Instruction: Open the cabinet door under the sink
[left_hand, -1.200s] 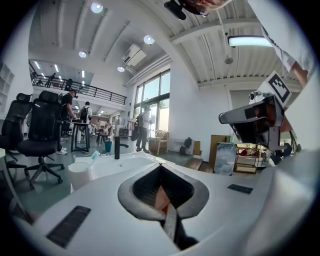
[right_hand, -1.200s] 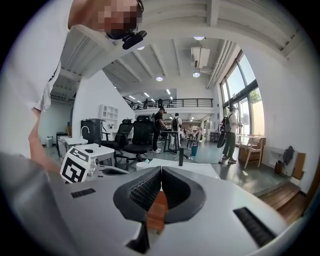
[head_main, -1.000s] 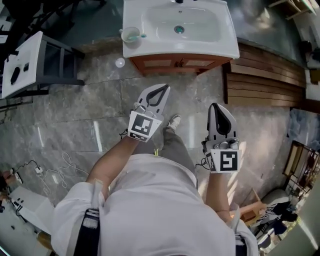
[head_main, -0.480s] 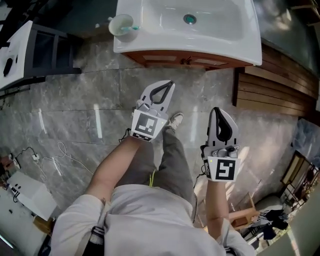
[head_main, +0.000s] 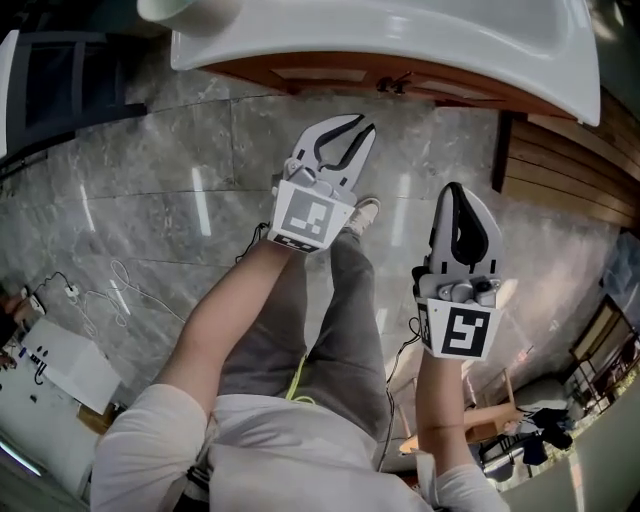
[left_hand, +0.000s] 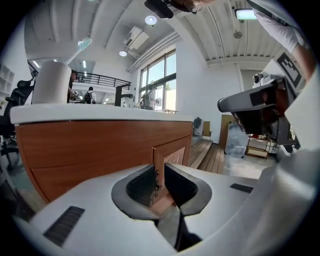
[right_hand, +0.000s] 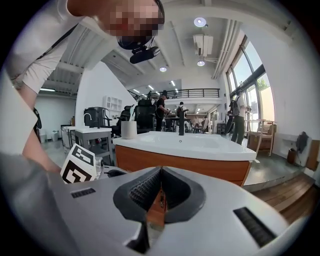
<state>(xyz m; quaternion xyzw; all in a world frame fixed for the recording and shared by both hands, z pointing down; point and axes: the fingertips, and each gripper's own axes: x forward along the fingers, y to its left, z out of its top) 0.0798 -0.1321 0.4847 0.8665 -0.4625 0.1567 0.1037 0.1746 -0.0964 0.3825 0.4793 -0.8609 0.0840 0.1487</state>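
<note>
The brown wooden cabinet (head_main: 330, 75) sits under the white sink (head_main: 420, 30), with small dark door handles (head_main: 395, 85) at its middle. My left gripper (head_main: 363, 122) hovers just short of the cabinet front, a little left of the handles, jaws narrowly open and empty. In the left gripper view the gripper (left_hand: 160, 172) frames a door edge and handle (left_hand: 157, 182) in its gap. My right gripper (head_main: 455, 187) hangs further back and to the right, shut on nothing. In the right gripper view the gripper (right_hand: 161, 172) faces the cabinet (right_hand: 200, 169) from a distance.
A white cup (head_main: 190, 10) stands on the sink's left corner. A stepped wooden platform (head_main: 560, 170) lies right of the cabinet. A dark stand (head_main: 60, 80) is at the left. Cables (head_main: 120, 290) trail on the grey floor. The person's shoe (head_main: 363, 215) is below the left gripper.
The person has stepped closer to the sink, so the cabinet fills the top edge. Both grippers have moved forward toward it. The left jaws have parted slightly.
</note>
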